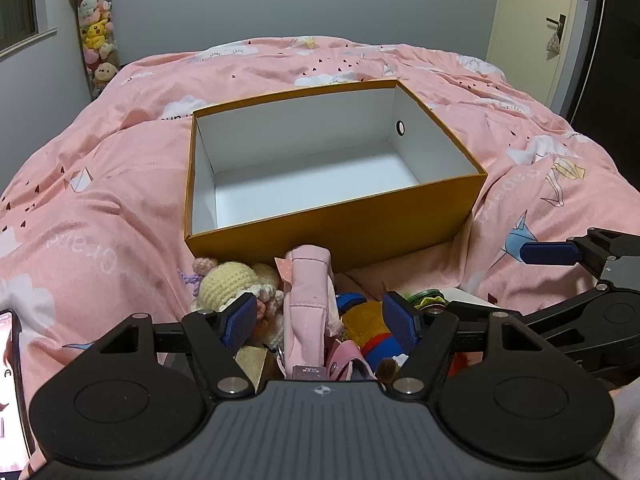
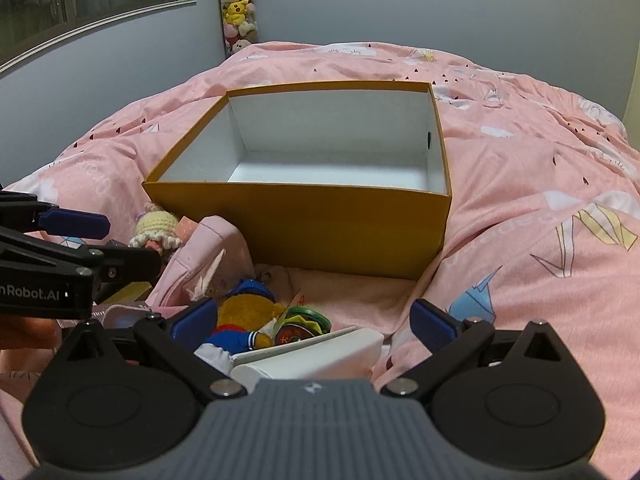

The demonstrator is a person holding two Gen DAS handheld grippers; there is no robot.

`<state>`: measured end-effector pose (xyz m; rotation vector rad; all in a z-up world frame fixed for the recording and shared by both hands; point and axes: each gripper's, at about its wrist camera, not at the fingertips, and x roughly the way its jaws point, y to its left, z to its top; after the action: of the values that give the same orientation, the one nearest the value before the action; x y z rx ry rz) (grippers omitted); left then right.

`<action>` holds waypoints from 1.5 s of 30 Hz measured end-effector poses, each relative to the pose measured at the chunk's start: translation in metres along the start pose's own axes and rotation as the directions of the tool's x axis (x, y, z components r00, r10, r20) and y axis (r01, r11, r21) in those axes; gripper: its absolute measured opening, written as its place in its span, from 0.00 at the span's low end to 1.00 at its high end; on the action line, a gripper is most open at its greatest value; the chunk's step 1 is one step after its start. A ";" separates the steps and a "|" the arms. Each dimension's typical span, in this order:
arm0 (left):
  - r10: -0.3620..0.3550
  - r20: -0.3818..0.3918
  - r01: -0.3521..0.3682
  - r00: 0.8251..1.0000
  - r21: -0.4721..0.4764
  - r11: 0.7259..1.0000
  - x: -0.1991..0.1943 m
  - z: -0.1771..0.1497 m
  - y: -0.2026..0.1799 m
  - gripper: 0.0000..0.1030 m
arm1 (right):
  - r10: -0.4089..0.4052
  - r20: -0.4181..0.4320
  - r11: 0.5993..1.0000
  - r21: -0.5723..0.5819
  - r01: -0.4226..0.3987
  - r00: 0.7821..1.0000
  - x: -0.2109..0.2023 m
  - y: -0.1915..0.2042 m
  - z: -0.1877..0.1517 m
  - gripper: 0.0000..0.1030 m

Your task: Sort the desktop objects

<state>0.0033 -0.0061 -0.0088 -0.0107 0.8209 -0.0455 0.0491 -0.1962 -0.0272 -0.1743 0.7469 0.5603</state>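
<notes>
An open orange box (image 1: 332, 228) with a white empty inside sits on the pink bed; it also shows in the right wrist view (image 2: 320, 232). In front of it lies a pile: a cream crochet doll (image 1: 230, 280), a pink fabric pouch (image 1: 306, 304), a yellow and blue plush (image 1: 368, 328), a green round toy (image 2: 306, 322) and a white box (image 2: 320, 356). My left gripper (image 1: 320, 320) is open, its jaws on either side of the pink pouch. My right gripper (image 2: 316, 320) is open over the plush and the white box.
A pink quilt (image 1: 100, 200) covers the bed. A phone (image 1: 10, 380) lies at the left edge of the left wrist view. A tall tube of plush toys (image 1: 98, 36) stands in the far corner. A door (image 1: 532, 20) is at the back right.
</notes>
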 end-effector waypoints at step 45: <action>0.013 -0.093 -0.028 0.996 -0.156 0.987 0.007 0.021 0.077 0.68 | 0.256 -0.157 0.966 0.064 -0.249 0.954 0.038 0.010 0.055 0.55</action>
<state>0.0264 0.0699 -0.0018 -0.1496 0.9148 0.0384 0.0991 -0.1527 -0.0132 -0.0844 0.9486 0.7792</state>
